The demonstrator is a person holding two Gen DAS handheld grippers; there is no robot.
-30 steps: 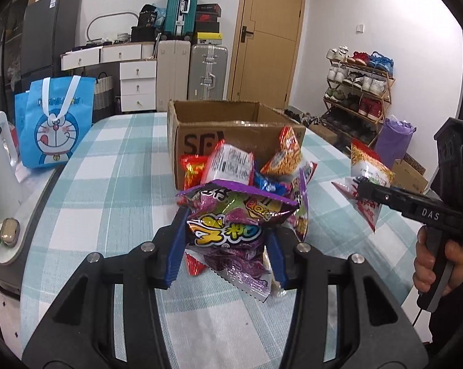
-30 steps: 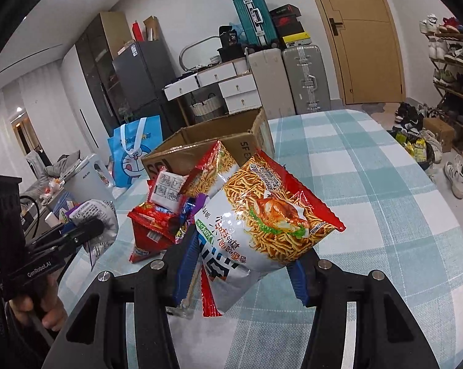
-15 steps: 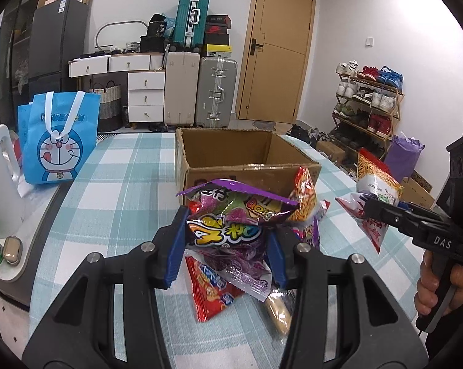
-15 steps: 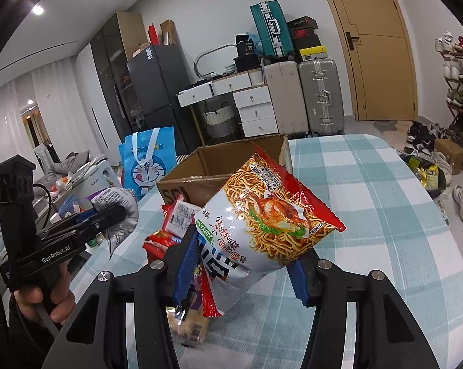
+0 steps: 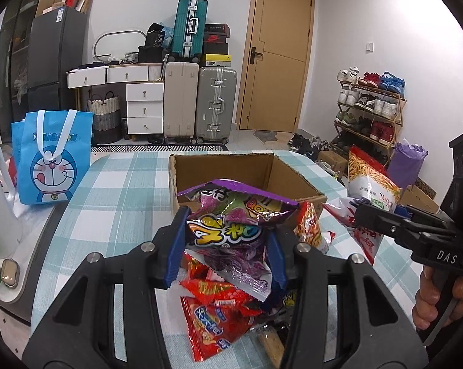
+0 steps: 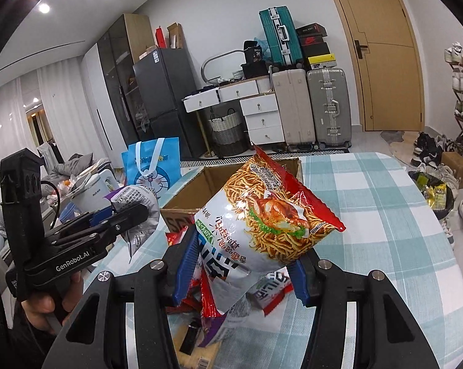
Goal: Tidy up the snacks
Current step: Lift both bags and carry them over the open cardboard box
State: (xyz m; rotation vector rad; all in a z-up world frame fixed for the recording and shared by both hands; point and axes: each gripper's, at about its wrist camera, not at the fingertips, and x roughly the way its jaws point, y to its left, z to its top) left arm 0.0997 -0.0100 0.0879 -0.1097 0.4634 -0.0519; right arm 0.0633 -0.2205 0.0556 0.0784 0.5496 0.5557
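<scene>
Two grippers — left gripper [image 5: 225, 250], right gripper [image 6: 242, 272] — each with one snack bag. One cardboard box [image 5: 231, 169], one blue cartoon tote [image 5: 51, 160], three suitcases [image 5: 200, 101] — the loose packets defy counting.

"DAS" is showing in pale letters on the black body of the right gripper [image 5: 366, 215] at the right edge of the left wrist view. "GenRobot.AI" is standing on the side of the left gripper [image 6: 129, 212] at the left of the right wrist view. The snack bags are carrying Chinese print too distorted to read here.
</scene>
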